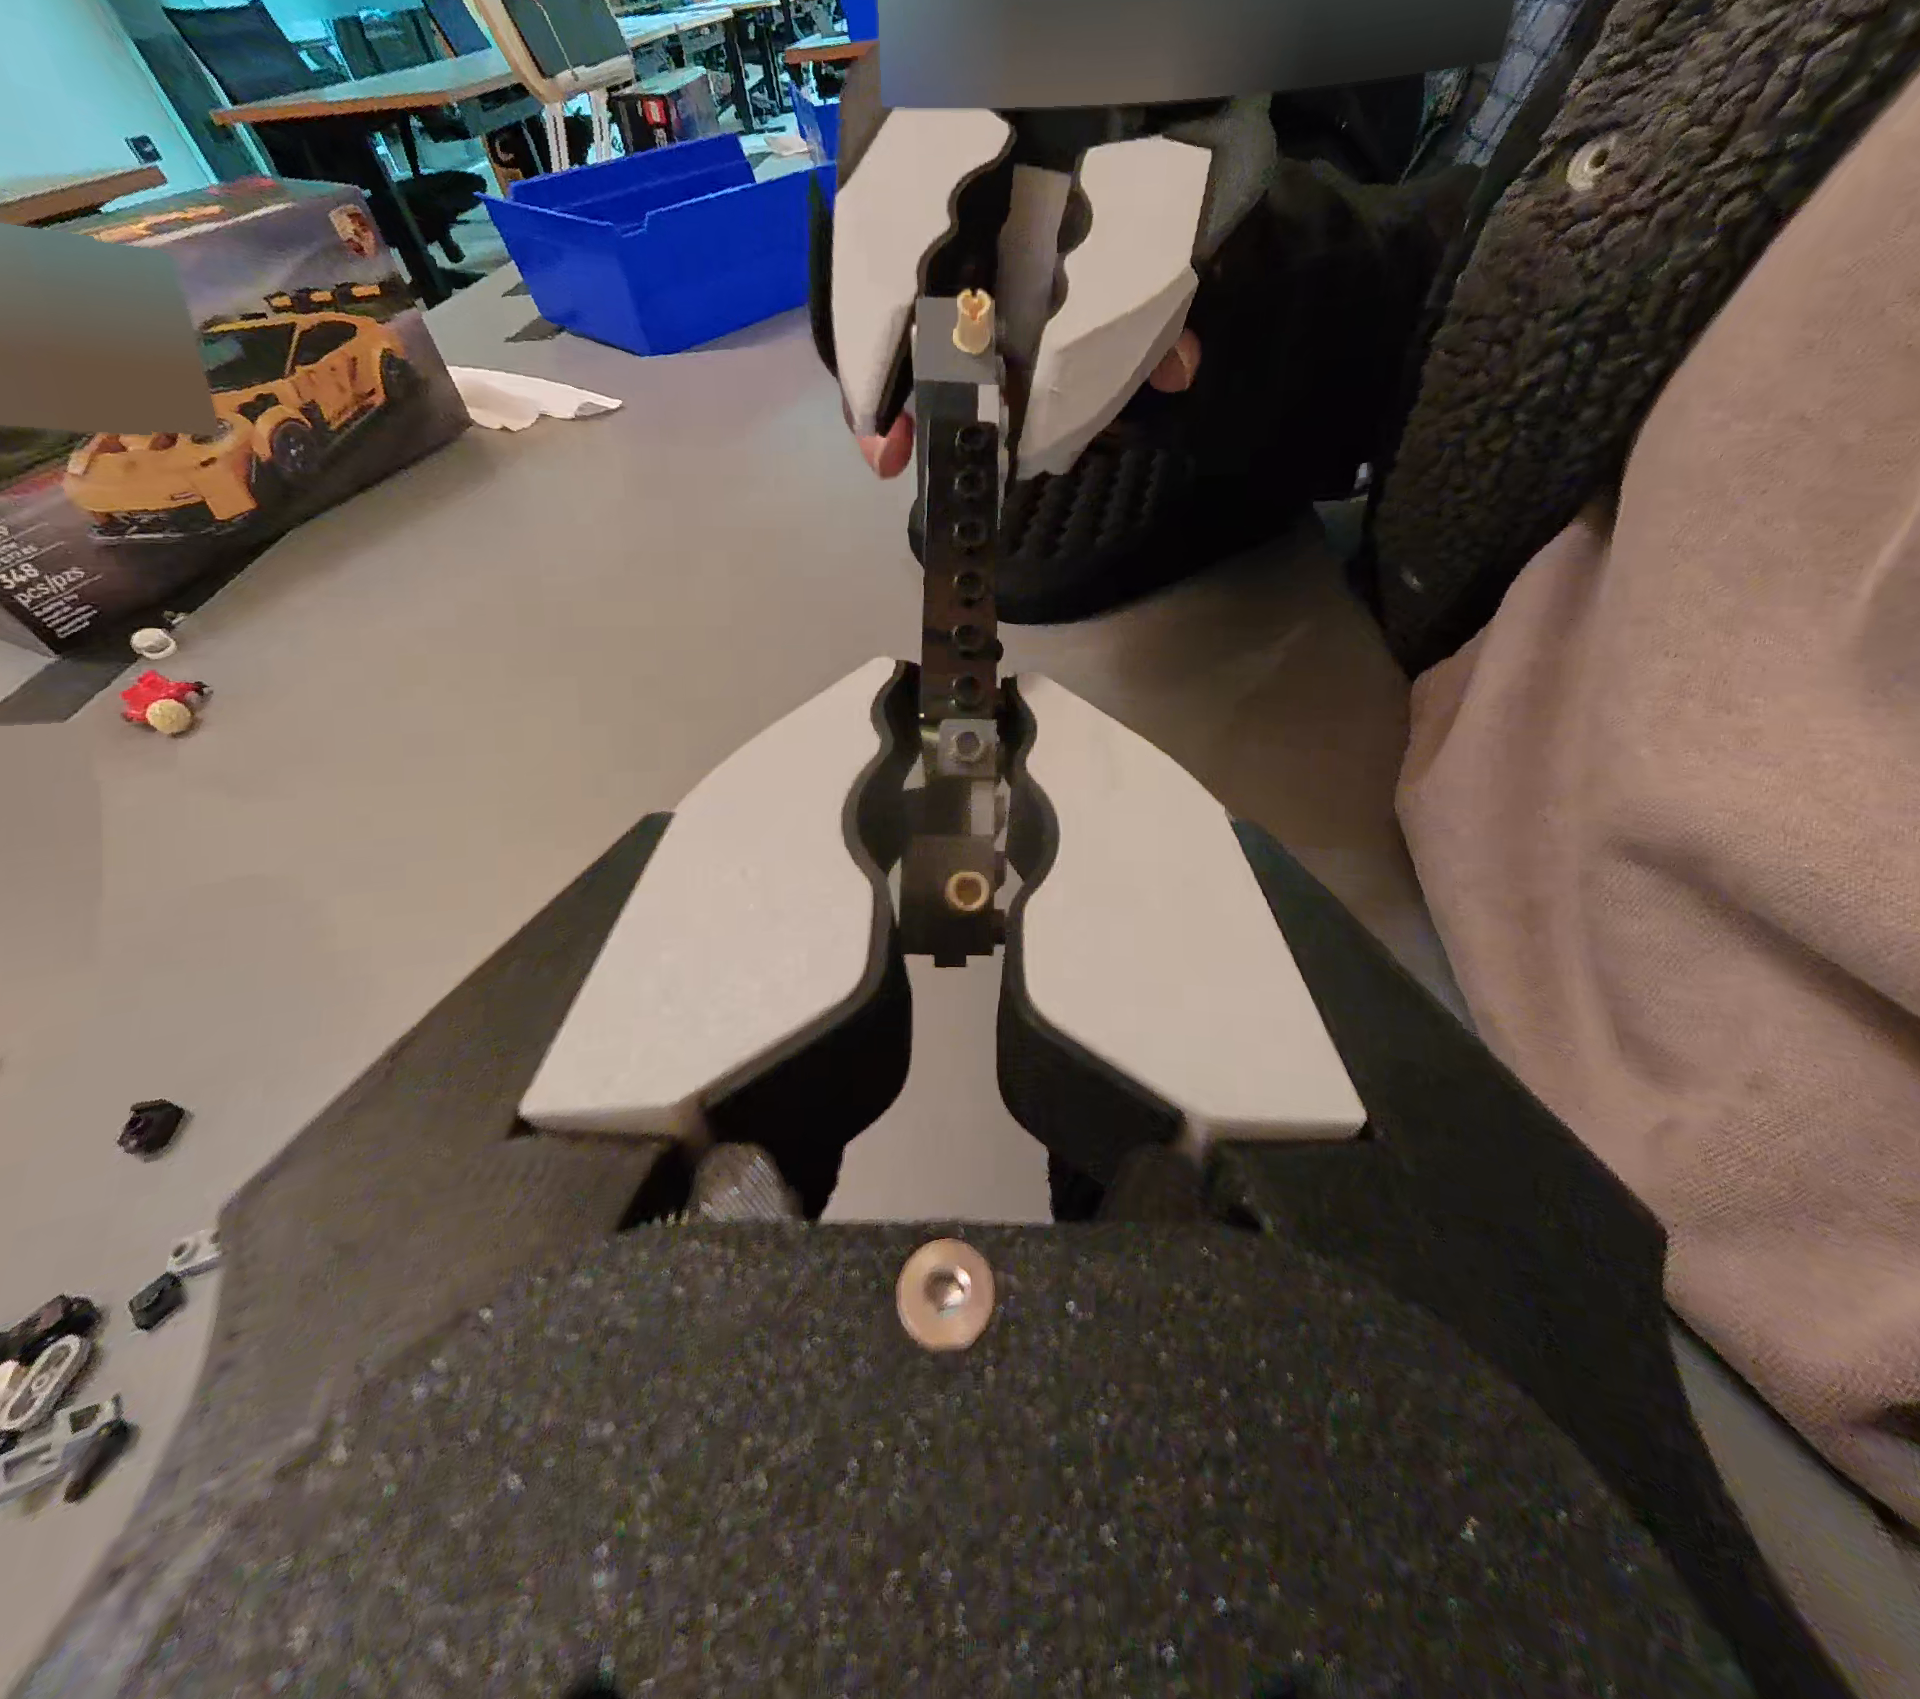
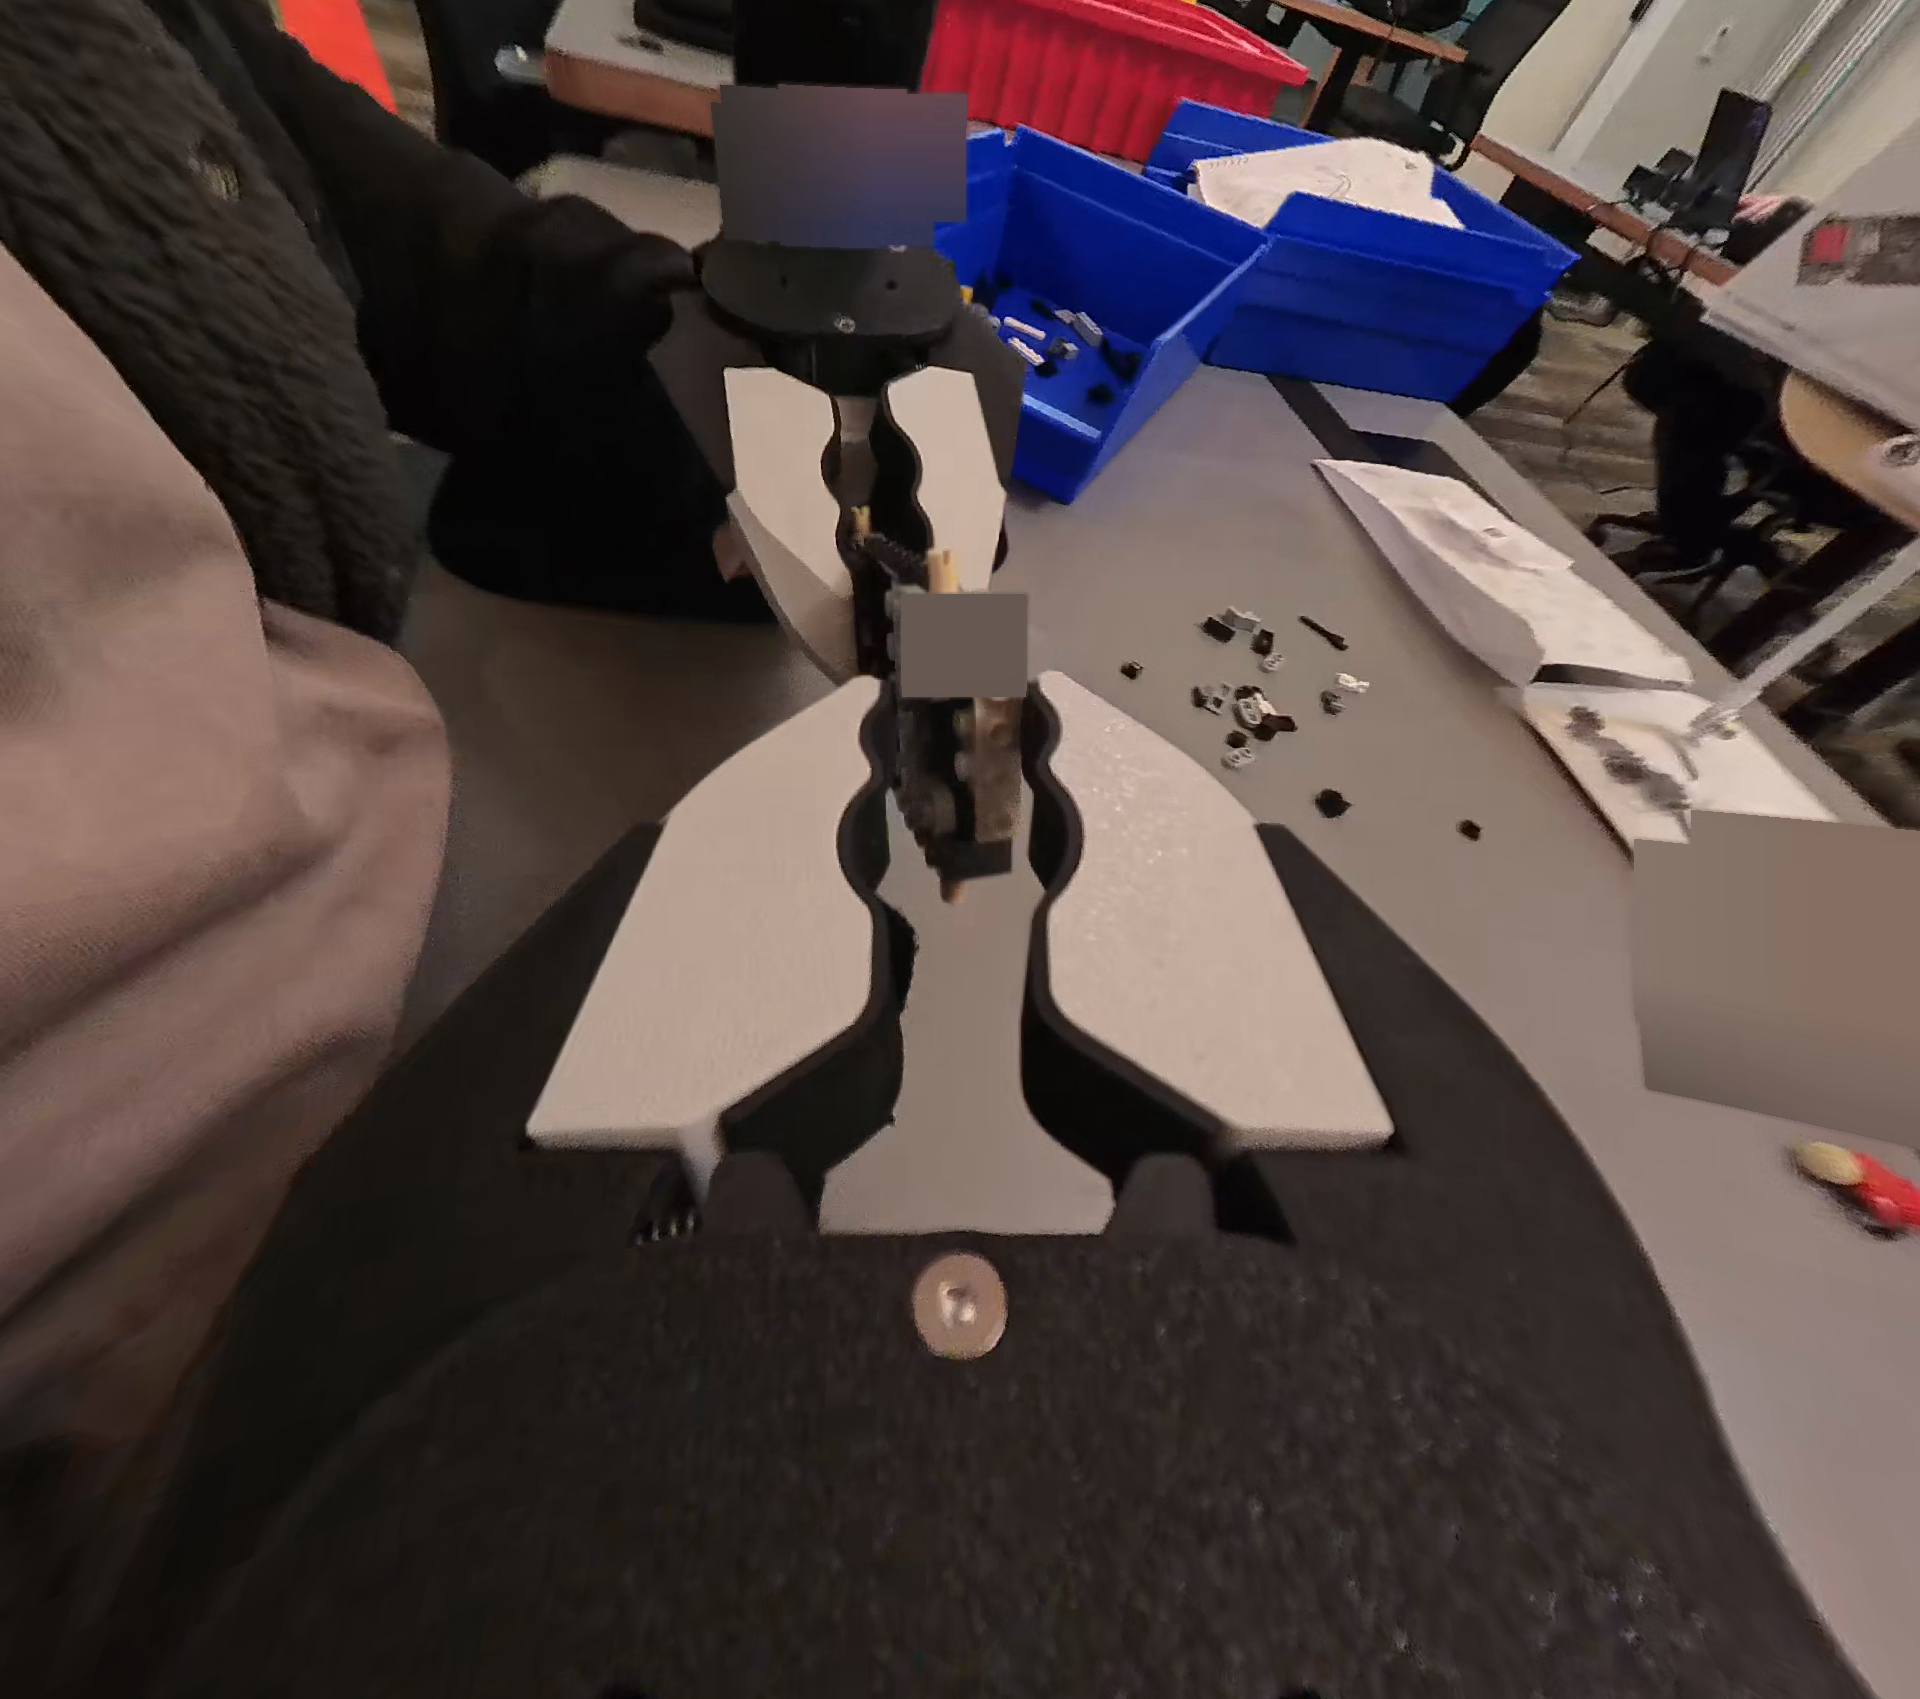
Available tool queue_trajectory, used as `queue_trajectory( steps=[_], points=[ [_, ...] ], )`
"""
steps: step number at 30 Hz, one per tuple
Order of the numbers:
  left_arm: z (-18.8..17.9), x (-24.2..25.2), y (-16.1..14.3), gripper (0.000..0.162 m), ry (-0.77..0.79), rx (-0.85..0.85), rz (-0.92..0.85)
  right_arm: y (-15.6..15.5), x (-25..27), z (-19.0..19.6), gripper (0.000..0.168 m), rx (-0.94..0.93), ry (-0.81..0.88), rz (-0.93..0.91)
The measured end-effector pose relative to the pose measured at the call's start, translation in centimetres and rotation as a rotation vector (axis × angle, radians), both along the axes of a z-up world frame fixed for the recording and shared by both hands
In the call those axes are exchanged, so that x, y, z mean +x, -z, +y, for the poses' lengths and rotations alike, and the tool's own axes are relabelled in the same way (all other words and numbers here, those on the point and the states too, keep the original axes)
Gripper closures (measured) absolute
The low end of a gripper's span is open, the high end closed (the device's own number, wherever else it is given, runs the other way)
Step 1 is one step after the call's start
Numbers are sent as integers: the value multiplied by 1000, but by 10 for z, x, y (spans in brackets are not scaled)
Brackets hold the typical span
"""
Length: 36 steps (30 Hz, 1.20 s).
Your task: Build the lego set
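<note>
A long black lego assembly (image 1: pixel 961 548) with a row of holes and tan pins is held in the air between both grippers. My left gripper (image 1: pixel 958 673) is shut on its near end, where a grey block and a tan pin (image 1: pixel 968 889) sit between the fingers. My right gripper (image 1: pixel 956 444) is shut on the far end, just below another tan pin (image 1: pixel 971 319). In the right wrist view my right gripper (image 2: pixel 958 683) grips the assembly (image 2: pixel 935 787), and the left gripper (image 2: pixel 883 589) holds the other end beyond it. A blur patch hides part of the assembly there.
The lego box (image 1: pixel 239 423) with a yellow car picture stands on the grey table (image 1: pixel 520 766) at left, with a blue bin (image 1: pixel 644 247) behind it. Loose pieces (image 2: pixel 1257 693) and paper sheets (image 2: pixel 1475 569) lie to the right, near blue bins (image 2: pixel 1091 299). A person's sleeve (image 1: pixel 1683 818) is close by. Tip to tip, the grippers are about 4 cm apart.
</note>
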<state>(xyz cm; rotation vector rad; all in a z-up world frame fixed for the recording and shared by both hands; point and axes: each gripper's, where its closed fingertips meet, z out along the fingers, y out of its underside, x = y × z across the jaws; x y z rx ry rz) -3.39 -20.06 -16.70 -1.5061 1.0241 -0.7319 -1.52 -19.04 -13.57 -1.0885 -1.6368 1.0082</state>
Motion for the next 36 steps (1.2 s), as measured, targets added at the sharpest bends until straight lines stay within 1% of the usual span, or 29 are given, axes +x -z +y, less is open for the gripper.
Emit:
queue_trajectory(
  steps=[2,4,11,22,23,24,25,28,32,36],
  points=[
    [-1,0,0,148,18,-10,-23,0,3,0,147,43,-13,-16],
    [-3,1,1,148,37,-19,-32,1,4,0,153,70,-24,-24],
    [-10,6,3,148,100,-61,-75,-1,6,-10,156,-10,-126,-26],
    [-14,9,4,147,130,-94,-94,-3,7,-13,156,-87,-183,-23],
    [-13,9,4,147,132,-97,-96,-3,7,-14,154,-102,-191,-27],
    [-13,8,4,148,127,-97,-97,-1,6,-15,147,-108,-200,-40],
    [-13,8,4,148,130,-99,-102,3,5,-15,145,-99,-200,-64],
    [-14,8,2,148,129,-95,-104,4,0,-17,150,-92,-195,-57],
    [-12,7,1,147,113,-88,-98,2,-1,-16,153,-139,-195,-52],
    [-14,8,2,147,121,-89,-90,2,-1,-17,154,-143,-208,-54]
  ],
)
